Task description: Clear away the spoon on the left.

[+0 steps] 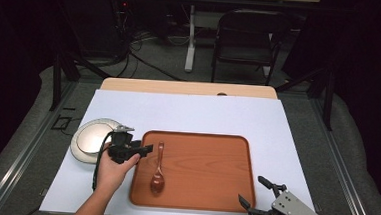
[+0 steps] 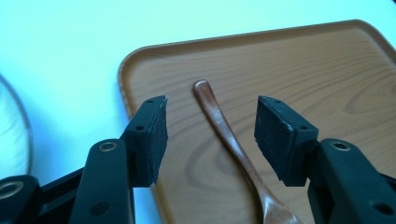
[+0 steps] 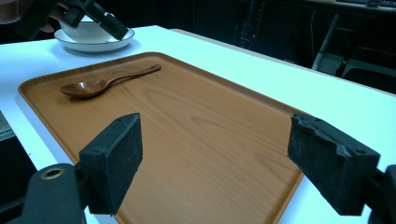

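Observation:
A brown wooden spoon (image 1: pixel 158 168) lies on the left part of an orange-brown wooden tray (image 1: pixel 209 179), bowl end toward the near edge. In the left gripper view the spoon (image 2: pixel 224 135) runs between the two jaws, handle tip pointing away. My left gripper (image 1: pixel 145 149) is open, hovering at the tray's left rim just beside the spoon handle. At the tray's near right corner my right gripper (image 1: pixel 256 190) is open with nothing between its jaws. From the right gripper view the spoon (image 3: pixel 107 81) lies far across the tray (image 3: pixel 210 140).
A white plate with a bowl on it (image 1: pixel 90 140) sits left of the tray, behind the left hand. The tray rests on a white table cover (image 1: pixel 188 112). A dark folding chair (image 1: pixel 245 40) and table legs stand beyond the far edge.

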`<state>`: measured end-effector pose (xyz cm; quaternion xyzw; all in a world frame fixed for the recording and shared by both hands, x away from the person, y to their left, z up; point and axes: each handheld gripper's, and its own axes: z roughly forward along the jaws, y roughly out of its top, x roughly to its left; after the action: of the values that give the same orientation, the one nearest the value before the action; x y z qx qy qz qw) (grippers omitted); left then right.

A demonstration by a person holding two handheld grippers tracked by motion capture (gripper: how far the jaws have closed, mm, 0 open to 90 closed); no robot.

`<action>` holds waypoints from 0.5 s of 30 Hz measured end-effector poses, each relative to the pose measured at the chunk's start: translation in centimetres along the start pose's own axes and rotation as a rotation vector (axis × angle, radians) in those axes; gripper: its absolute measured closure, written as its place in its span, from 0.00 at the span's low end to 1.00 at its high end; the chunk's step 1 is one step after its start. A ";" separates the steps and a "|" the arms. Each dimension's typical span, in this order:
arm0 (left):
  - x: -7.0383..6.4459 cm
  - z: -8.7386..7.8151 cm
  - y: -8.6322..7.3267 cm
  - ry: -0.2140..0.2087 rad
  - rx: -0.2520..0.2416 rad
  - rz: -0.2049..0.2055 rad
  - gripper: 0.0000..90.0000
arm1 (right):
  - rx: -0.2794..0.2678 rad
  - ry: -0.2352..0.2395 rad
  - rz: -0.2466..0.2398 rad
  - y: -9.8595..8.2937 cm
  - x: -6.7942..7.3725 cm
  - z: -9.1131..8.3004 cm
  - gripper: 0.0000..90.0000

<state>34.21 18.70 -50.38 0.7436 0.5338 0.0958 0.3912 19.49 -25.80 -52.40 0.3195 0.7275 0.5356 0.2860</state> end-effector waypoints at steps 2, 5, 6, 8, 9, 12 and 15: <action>0.2 -0.5 -0.3 0.005 -0.007 0.006 0.48 | -0.001 -0.001 0.000 0.0 0.0 0.0 0.20; 0.7 -1.5 -0.7 0.013 -0.023 0.011 0.47 | -0.001 -0.001 0.000 0.0 0.0 0.0 0.20; 0.8 -1.7 -0.8 0.015 -0.029 0.011 0.47 | -0.001 -0.001 0.001 0.0 0.0 0.0 0.20; 1.1 -2.3 -1.2 0.020 -0.043 0.011 0.46 | -0.001 0.001 0.003 0.0 0.0 0.0 0.20; 1.2 -2.5 -1.4 0.021 -0.050 0.009 0.46 | -0.001 0.001 0.004 0.0 0.0 0.0 0.20; 1.5 -3.2 -2.0 0.055 -0.078 0.023 0.44 | -0.001 0.001 0.003 0.0 0.0 0.0 0.20; 1.7 -3.9 -2.8 0.064 -0.120 0.043 0.42 | 0.000 0.001 0.004 0.0 0.0 0.0 0.20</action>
<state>30.71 22.38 -50.16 0.7267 0.5233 0.1599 0.4154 19.50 -25.77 -52.42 0.3207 0.7269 0.5363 0.2848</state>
